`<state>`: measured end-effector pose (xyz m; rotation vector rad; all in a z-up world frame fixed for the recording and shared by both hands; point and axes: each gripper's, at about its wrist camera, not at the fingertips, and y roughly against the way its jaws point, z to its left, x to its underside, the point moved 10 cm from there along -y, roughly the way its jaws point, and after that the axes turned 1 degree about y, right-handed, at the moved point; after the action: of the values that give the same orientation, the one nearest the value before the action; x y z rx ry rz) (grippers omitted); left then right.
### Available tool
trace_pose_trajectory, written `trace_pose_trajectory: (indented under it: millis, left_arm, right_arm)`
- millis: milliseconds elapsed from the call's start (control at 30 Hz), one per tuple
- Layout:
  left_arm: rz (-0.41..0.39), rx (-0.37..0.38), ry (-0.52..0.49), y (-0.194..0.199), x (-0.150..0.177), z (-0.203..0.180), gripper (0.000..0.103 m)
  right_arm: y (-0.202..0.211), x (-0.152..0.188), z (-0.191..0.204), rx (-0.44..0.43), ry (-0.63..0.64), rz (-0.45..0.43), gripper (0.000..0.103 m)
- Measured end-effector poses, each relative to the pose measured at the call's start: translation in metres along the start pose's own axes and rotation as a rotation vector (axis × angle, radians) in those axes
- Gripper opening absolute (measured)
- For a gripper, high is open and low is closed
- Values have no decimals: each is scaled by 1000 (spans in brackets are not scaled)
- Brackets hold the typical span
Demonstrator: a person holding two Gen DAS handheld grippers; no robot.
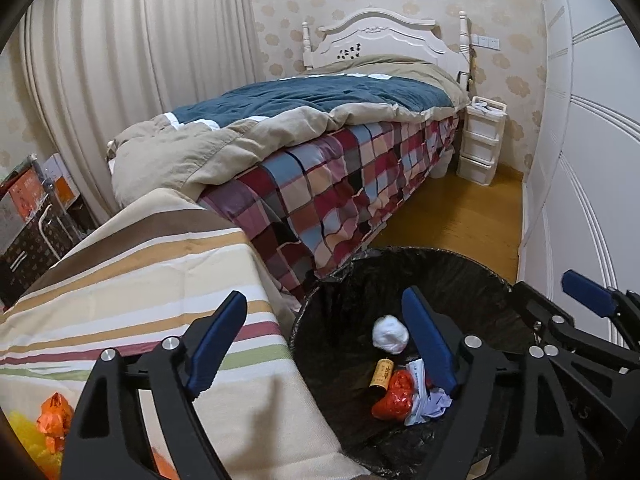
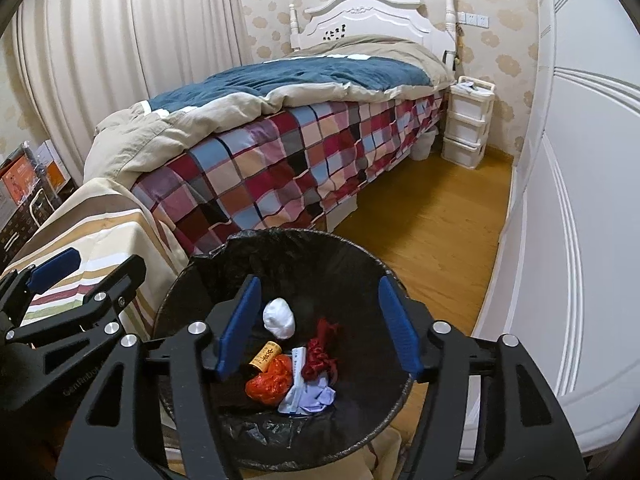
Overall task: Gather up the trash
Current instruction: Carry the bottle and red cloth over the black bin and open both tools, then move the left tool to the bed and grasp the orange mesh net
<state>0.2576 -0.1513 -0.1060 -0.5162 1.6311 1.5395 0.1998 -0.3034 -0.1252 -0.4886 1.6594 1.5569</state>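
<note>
Both tools hang over the black-lined trash bin (image 2: 192, 276): the left hand-held gripper (image 1: 324, 344) has its jaws wide apart and empty, straddling the bin's edge beside the striped cloth-covered surface (image 1: 132, 280), and the right hand-held gripper (image 2: 320, 324) is also spread with nothing between its pads. In the bin lie a white wad (image 2: 279, 318), a small brown bottle (image 2: 265, 356), an orange-red wrapper (image 2: 269, 383), dark red crumpled material (image 2: 320, 354) and pale paper (image 2: 308, 394). More orange and yellow wrappers (image 1: 50, 426), probably trash, sit at the left view's lower edge.

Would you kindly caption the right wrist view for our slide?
Open right gripper above the black-lined trash bin holding a white wad, orange wrapper and crumpled paper.
</note>
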Motion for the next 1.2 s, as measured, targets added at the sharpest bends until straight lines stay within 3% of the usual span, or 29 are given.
trace_pose_trajectory:
  millis: [267,667,1200]
  left_arm:
    - [-11,-36,29,20,0,19,82]
    - [-30,-81,111,76,15,69,84]
    - [-39,-201,176,155,83,143,84]
  right_arm:
    - [17,-4,-3,43,17,-26,72]
    - [58,7,15,26,46,-52,81]
    - [110,52,72,-82,104,-40,85]
